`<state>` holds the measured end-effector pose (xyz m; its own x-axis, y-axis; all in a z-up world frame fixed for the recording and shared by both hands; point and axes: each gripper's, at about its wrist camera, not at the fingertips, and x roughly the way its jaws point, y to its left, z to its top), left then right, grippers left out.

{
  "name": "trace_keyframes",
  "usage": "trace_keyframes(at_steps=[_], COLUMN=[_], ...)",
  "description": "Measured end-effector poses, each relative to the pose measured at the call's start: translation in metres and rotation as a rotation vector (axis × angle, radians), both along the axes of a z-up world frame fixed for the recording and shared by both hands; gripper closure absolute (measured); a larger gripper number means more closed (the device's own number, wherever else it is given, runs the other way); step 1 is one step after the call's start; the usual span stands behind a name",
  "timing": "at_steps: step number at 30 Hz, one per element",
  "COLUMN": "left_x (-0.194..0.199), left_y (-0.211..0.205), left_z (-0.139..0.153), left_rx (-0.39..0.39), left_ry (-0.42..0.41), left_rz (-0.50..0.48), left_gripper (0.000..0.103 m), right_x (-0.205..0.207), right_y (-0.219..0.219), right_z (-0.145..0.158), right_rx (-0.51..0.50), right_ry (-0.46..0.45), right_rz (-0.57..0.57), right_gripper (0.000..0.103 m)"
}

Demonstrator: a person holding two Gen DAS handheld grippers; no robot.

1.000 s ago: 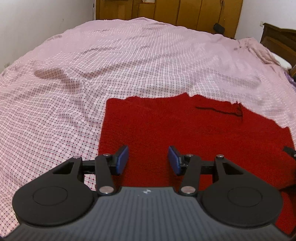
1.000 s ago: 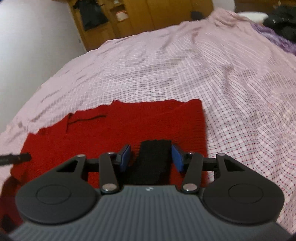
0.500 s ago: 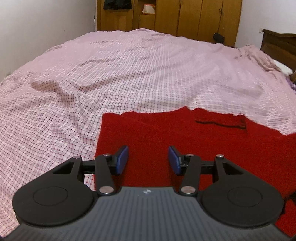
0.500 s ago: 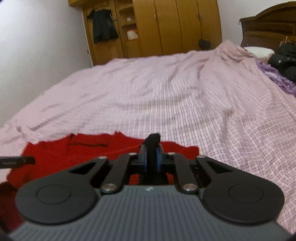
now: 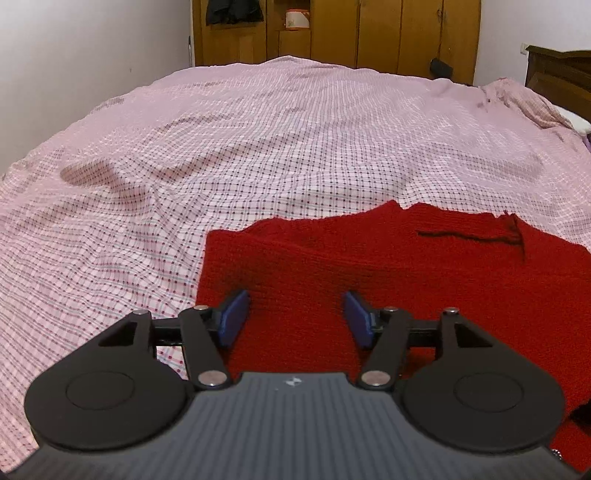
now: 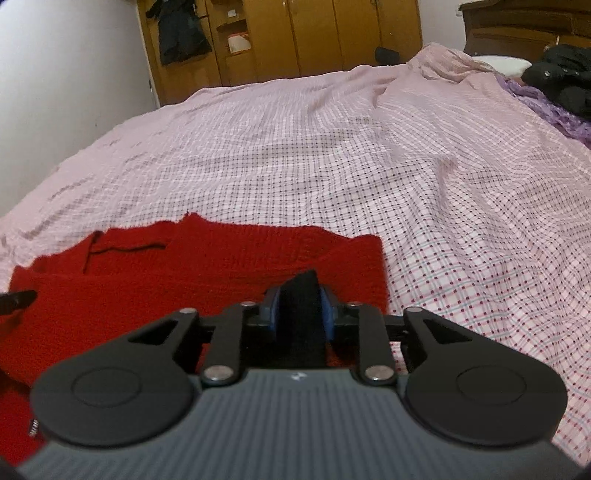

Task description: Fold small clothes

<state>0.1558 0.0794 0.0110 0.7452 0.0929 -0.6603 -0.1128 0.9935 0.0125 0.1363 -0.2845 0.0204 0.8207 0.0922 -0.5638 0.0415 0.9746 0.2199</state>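
Note:
A red knitted garment lies flat on the bed, with a thin dark line near its far right part. My left gripper hovers over the garment's left edge. Its jaws are opening and nothing is pinched between the blue pads. In the right wrist view the same red garment stretches to the left. My right gripper has a black fabric piece standing up between its pads. The jaws are opening, and the cloth still fills the gap and touches both pads.
The pink checked bedsheet spreads far ahead and to both sides, with soft wrinkles. A wooden wardrobe stands behind the bed. A dark jacket, purple cloth and a pillow lie at the far right.
The left jaws have spread wider over the red garment. The right jaws closed tight on the black fabric piece, then widened a little with it still between them.

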Motion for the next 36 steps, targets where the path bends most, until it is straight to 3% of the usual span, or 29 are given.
trace_keyframes(at_steps=[4,6,12,18,25,30,36], left_x=[-0.013,-0.024,-0.068,-0.112,-0.159,-0.191,-0.222], left_y=[-0.004,-0.003,0.005,0.011,0.016,0.009,-0.008], left_z=[0.017,0.025,0.049,0.07,0.091,0.092,0.073], left_rx=[0.051,0.072,0.041,0.063,0.035,0.055,0.068], left_ry=[0.013,0.007,0.007,0.009,0.018,0.029,0.083], left_rz=[-0.015,-0.015,-0.032,-0.055,-0.108,-0.161,-0.241], left_gripper=[0.037,0.037,0.037,0.037,0.036,0.036,0.035], right_x=[-0.015,-0.026,-0.065,-0.105,-0.144,-0.171,-0.201], right_y=[-0.01,-0.011,-0.008,0.006,0.017,0.041,0.079], right_z=[0.017,0.027,0.06,0.094,0.121,0.114,0.076], right_rx=[0.081,0.085,0.058,0.014,0.015,-0.1,-0.312], right_ry=[-0.014,-0.029,-0.072,-0.101,-0.079,-0.042,0.044], right_rz=[-0.017,-0.028,0.014,0.139,0.253,0.344,0.503], right_gripper=[0.051,0.048,0.048,0.047,0.046,0.036,0.036])
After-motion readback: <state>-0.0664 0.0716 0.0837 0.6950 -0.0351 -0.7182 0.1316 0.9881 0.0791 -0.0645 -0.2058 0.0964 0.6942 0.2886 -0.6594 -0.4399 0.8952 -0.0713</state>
